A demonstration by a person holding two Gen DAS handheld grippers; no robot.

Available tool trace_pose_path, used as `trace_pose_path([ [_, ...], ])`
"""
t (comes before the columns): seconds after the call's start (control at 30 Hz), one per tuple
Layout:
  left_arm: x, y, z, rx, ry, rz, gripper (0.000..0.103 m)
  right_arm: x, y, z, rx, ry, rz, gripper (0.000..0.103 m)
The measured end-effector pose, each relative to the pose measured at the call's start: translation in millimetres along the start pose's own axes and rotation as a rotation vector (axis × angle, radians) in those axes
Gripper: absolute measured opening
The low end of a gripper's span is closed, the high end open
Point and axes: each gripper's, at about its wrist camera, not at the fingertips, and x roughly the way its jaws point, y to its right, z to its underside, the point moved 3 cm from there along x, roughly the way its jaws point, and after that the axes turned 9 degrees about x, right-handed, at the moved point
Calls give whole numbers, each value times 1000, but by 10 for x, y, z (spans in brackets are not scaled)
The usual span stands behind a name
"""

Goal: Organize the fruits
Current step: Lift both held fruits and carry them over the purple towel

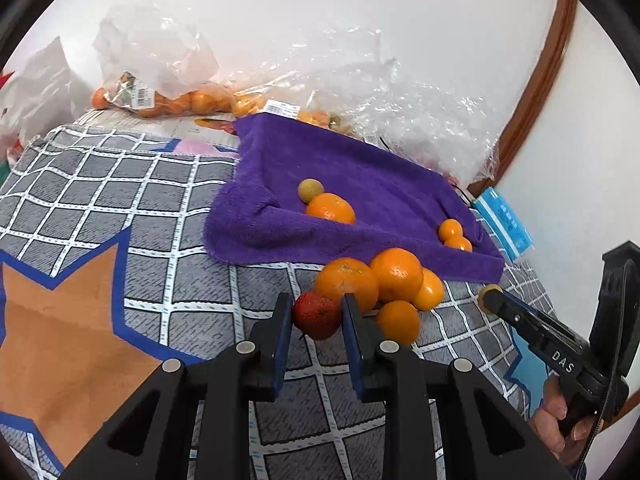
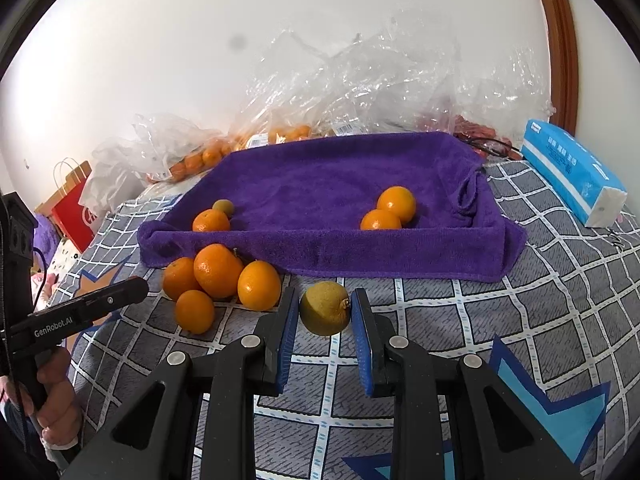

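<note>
Purple towel [image 2: 320, 184] tray holds oranges [image 2: 390, 210], small greenish fruit [image 2: 223, 206].

I'm looking out over a grey checked bedcover [image 2: 540, 280] with white grid lines and blue-edged star shapes; it lies under and all around my claws. Ahead of them, at the far edge against the white wall [image 2: 120, 60], I see a heap of crumpled clear plastic bags [image 2: 360, 80]. Off to the right of the right claw, a blue tissue pack [image 2: 568, 172] rests on the cover. Far left of that claw stands a red paper bag [image 2: 74, 212] with white handles. A brown wooden door frame [image 2: 562, 40] rises at the far right.
</note>
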Motion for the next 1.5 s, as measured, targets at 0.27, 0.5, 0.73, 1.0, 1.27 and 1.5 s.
trace_pose_path([
  [0.27, -39, -9, -16, -7, 26, -23, 24, -54, 37, -30, 27, 47, 18, 27],
  [0.5, -90, 7, -16, -1, 44, -30, 24, -77, 49, -41, 34, 64, 21, 27],
  [0.73, -204, 112, -38, 12, 44, -17, 24, -131, 78, -122, 56, 68, 49, 27],
  [1.0, -260, 267, -265, 33, 47, -14, 24, -166, 32, -351, 23, 75, 47, 27],
  [1.27, -175, 264, -487, 18, 43, -15, 24, -186, -102, -577, -20, 99, 38, 27],
  [1.5, -71, 217, -641, -9, 64, -20, 24, -125, -151, -695, -23, 114, 40, 27],
])
